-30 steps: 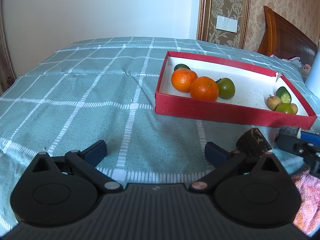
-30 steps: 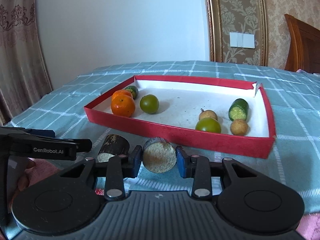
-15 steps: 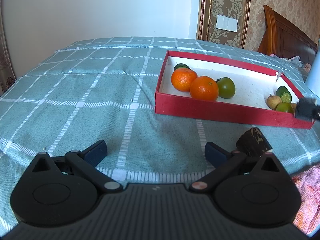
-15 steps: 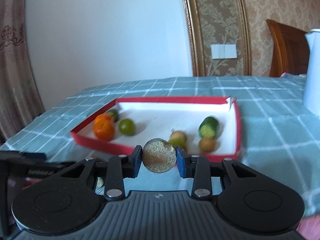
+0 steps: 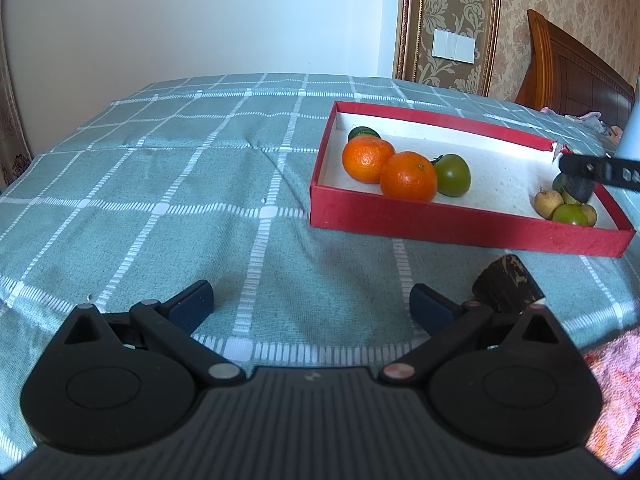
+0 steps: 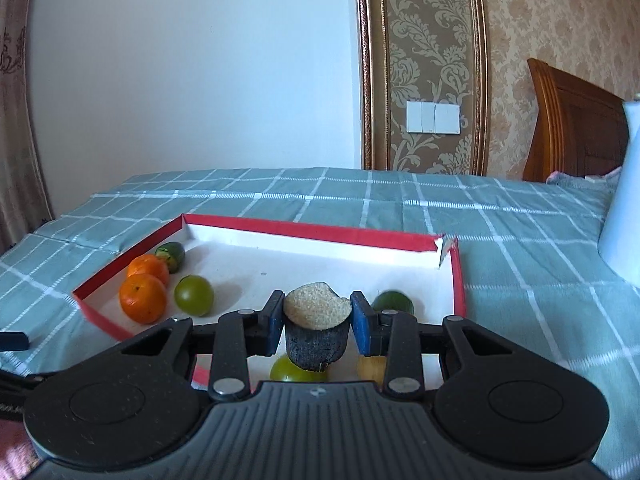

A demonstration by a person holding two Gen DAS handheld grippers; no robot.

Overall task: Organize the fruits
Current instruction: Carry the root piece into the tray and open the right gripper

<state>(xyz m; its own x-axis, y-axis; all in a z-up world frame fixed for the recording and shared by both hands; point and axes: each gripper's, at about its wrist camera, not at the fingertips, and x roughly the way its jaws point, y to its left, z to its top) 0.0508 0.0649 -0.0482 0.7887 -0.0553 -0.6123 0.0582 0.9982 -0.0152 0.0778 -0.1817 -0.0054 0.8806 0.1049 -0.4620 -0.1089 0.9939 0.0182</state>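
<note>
Now | right claw [image 6: 317,322] clamps sugarcane piece [image 6: 316,330] | above red tray [image 6: 320,232]

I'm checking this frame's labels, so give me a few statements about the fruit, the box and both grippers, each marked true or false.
1. The right gripper holds a dark sugarcane piece over the red box. True.
2. The left gripper is closed on an orange. False: it is open and holds nothing.
3. Two oranges lie inside the box. True.
4. Another sugarcane piece lies in the box. False: it lies on the checked cloth outside the box.
</note>
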